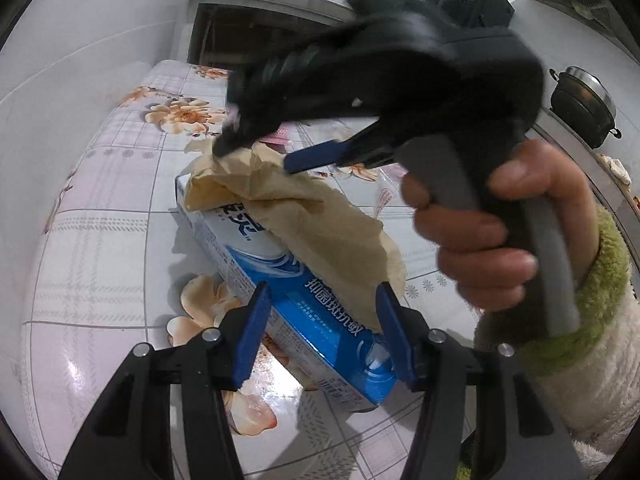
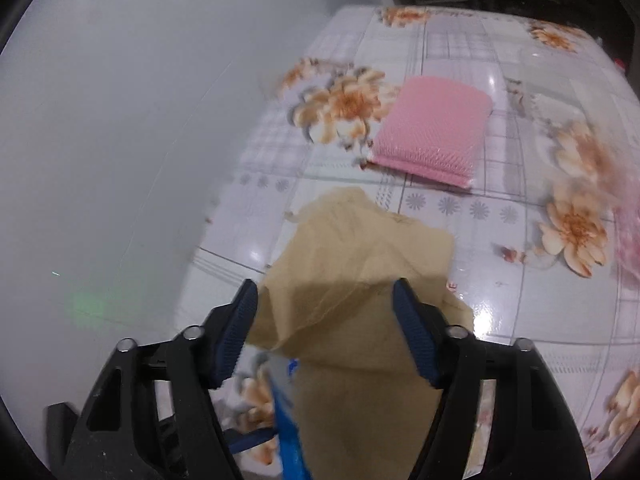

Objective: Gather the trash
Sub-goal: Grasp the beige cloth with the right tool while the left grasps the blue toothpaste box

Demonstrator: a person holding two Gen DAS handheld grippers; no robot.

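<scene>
White wall [image 1: 80,40] beside floral tabletop [image 1: 92,248]; left fingers [image 1: 250,336] grip blue box [image 1: 312,300]; right fingers [image 2: 236,328] open astride paper [image 2: 360,248].

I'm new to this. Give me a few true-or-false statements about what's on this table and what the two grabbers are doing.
1. A brown paper lies draped over a blue and white box. True.
2. The left gripper has the box between its fingers. True.
3. The tablecloth is plain green. False: it is pale, with orange flowers.
4. A pink pad lies on the table beyond the paper. True.
5. The right gripper is reaching for the pink pad. False: its fingers straddle the brown paper.
</scene>
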